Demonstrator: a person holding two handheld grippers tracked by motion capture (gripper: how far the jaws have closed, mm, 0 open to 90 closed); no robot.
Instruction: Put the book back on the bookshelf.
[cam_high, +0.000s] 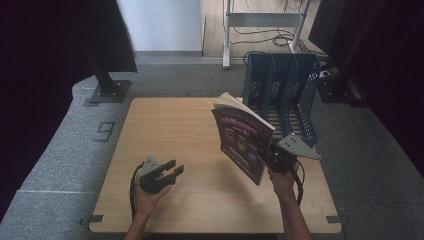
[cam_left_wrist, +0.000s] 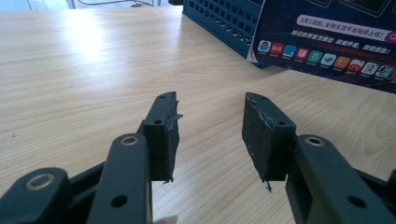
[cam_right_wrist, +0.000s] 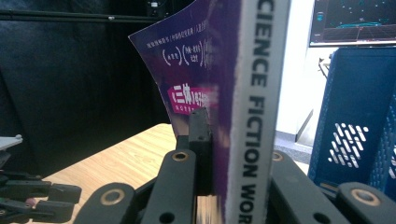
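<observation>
We see the right gripper (cam_high: 272, 156) clamped on the spine of a thick purple-covered paperback book (cam_high: 242, 142), holding it upright and tilted above the light wooden table (cam_high: 175, 130), just in front of the blue perforated plastic file rack (cam_high: 285, 90). The left gripper (cam_high: 170, 170) rests low near the table's front edge, its jaws apart and empty.

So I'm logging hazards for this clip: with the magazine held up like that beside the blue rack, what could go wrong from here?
1. The right tool pinches the magazine only near its spine, so its loose pages may fan or sag.
2. Tilted, it could catch a divider of the blue file rack.
3. The left tool is open and apart, giving no support.
</observation>
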